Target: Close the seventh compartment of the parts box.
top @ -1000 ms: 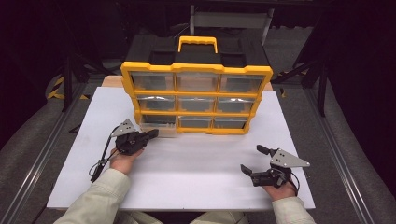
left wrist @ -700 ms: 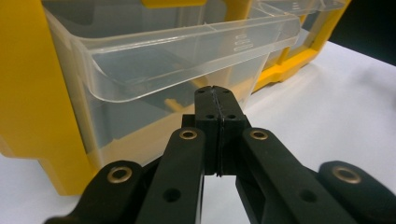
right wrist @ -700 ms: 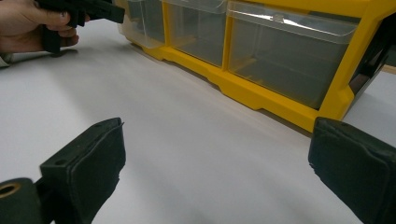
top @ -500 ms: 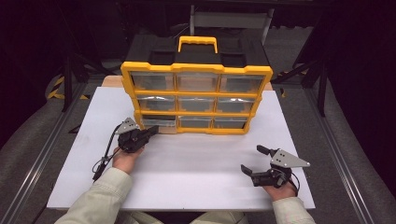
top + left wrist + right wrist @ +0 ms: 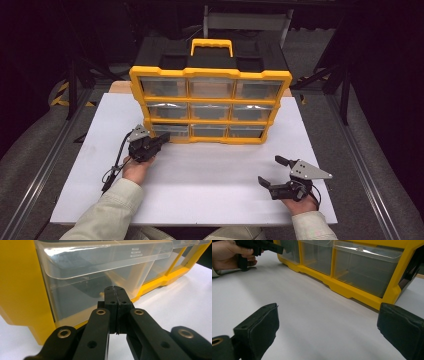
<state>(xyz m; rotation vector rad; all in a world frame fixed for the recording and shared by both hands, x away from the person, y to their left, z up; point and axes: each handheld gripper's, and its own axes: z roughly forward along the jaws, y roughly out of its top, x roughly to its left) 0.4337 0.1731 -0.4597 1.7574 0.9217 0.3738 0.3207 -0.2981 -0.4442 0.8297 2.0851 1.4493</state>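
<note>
Left hand-held gripper [image 5: 161, 140] pressed together at bottom-left drawer [image 5: 100, 287]; right hand-held gripper [image 5: 270, 172] spread.

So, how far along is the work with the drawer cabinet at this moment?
Nothing looks done yet: every clear drawer of the yellow drawer cabinet sits closed. In hand: the left gripper, jaws shut on nothing, is at the bottom-left drawer. The right gripper rests open on the white table, apart from the cabinet. Any opening of a drawer is left.

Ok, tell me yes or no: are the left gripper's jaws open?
No: in the left gripper view the left gripper has its jaws pressed together, empty, just before the bottom-left clear drawer.
</note>
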